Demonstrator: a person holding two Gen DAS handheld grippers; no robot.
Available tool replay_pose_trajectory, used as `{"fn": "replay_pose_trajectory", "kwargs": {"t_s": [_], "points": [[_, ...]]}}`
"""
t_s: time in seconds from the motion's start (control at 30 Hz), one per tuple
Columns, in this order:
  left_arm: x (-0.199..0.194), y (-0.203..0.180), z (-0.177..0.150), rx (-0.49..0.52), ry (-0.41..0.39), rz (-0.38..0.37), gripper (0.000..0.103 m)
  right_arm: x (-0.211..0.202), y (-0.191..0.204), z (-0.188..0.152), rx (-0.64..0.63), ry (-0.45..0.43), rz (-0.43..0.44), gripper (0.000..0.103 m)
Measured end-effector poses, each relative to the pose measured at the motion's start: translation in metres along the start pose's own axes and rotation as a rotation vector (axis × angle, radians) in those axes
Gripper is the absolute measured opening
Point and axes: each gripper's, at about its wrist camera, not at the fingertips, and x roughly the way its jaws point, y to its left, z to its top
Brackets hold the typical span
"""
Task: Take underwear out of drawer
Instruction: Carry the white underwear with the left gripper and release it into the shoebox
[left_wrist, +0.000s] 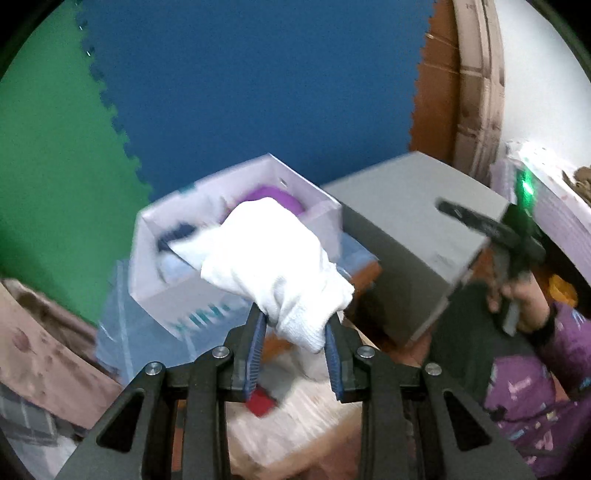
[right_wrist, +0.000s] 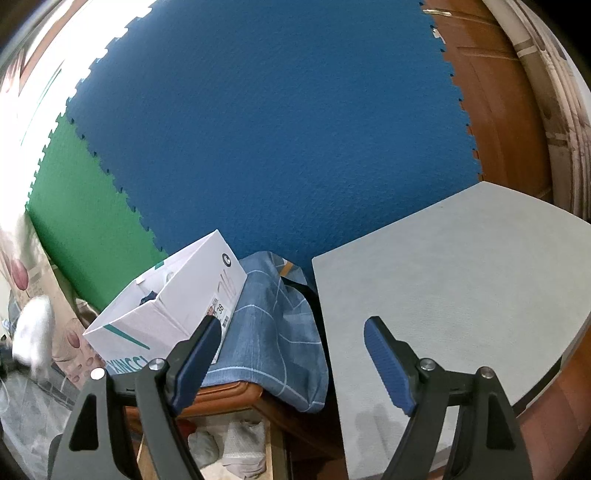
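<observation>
One white underwear (left_wrist: 273, 258) in left gripper (left_wrist: 295, 332)

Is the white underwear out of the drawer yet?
Out: the left gripper holds the white underwear in the air, above the open drawer.

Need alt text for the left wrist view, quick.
The left gripper has its jaws shut on a white garment, held up in front of an open white box. A grey box stands to the right, with the right gripper beyond it.
</observation>
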Motion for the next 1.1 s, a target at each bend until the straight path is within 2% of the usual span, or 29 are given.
{"fn": "replay_pose_trajectory", "kwargs": {"t_s": [0.13, 0.3, 0.43, 0.6, 0.8, 1.03, 1.07, 1.1], "points": [[0.015, 0.028, 0.034, 0.042, -0.014, 0.099, 0.027, 0.001, 0.0, 0.0, 0.002, -0.001, 0.004, 0.082], [0.07, 0.071, 0.059, 0.019, 0.061, 0.154, 0.027, 0.0, -0.001, 0.0, 0.006, -0.002, 0.007, 0.082], [0.118, 0.097, 0.062, 0.013, 0.132, 0.185, 0.028, 0.001, -0.001, 0.0, 0.009, 0.0, 0.01, 0.082], [0.16, 0.119, 0.052, -0.009, 0.212, 0.199, 0.028, 0.002, 0.0, -0.001, 0.004, 0.002, 0.008, 0.082], [0.173, 0.123, 0.039, -0.009, 0.245, 0.202, 0.029, 0.003, 0.001, -0.001, 0.004, 0.008, 0.008, 0.082], [0.174, 0.127, 0.035, -0.022, 0.237, 0.208, 0.035, 0.004, 0.004, 0.0, -0.011, 0.016, 0.002, 0.082], [0.172, 0.125, 0.035, -0.014, 0.227, 0.219, 0.039, 0.005, 0.004, 0.0, -0.012, 0.016, 0.001, 0.082], [0.17, 0.124, 0.035, -0.007, 0.213, 0.229, 0.049, 0.004, 0.004, 0.0, -0.012, 0.016, 0.001, 0.082]]}}
